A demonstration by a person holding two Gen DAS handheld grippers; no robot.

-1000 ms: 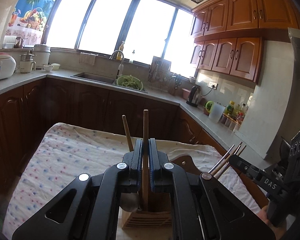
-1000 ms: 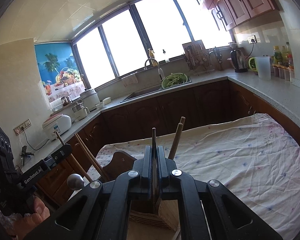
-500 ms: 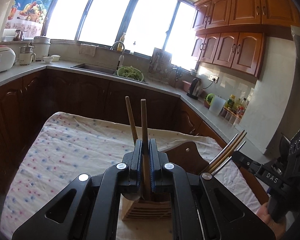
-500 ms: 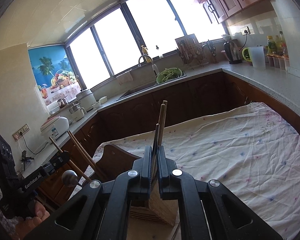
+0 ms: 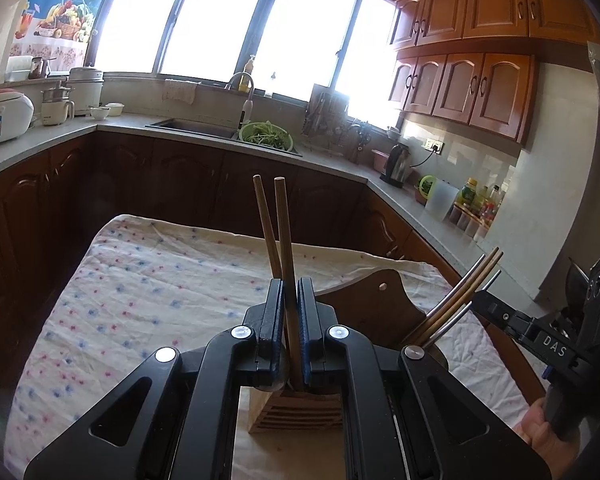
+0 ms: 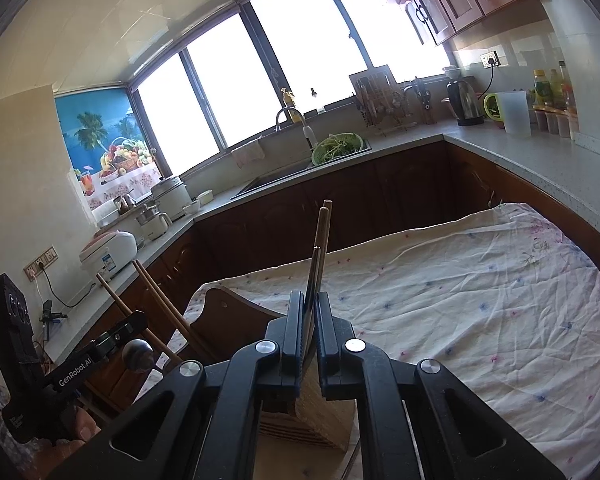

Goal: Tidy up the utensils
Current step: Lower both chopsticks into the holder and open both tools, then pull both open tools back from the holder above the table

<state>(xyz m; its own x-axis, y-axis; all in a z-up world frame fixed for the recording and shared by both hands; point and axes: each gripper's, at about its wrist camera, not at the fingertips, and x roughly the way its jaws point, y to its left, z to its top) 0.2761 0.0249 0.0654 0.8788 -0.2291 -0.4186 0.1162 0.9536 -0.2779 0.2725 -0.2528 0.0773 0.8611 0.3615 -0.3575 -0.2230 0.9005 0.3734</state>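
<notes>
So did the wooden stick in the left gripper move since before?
Yes. The round wooden handle in the left gripper now pokes up farther above it, its tip nearer the grey countertop edge behind.

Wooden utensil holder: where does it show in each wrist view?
Left wrist: wooden utensil holder bottom centre, below the left hand-held gripper.
Right wrist: holder bottom centre, under the right hand-held gripper.
Shared landmark: green colander at the sink.
</notes>
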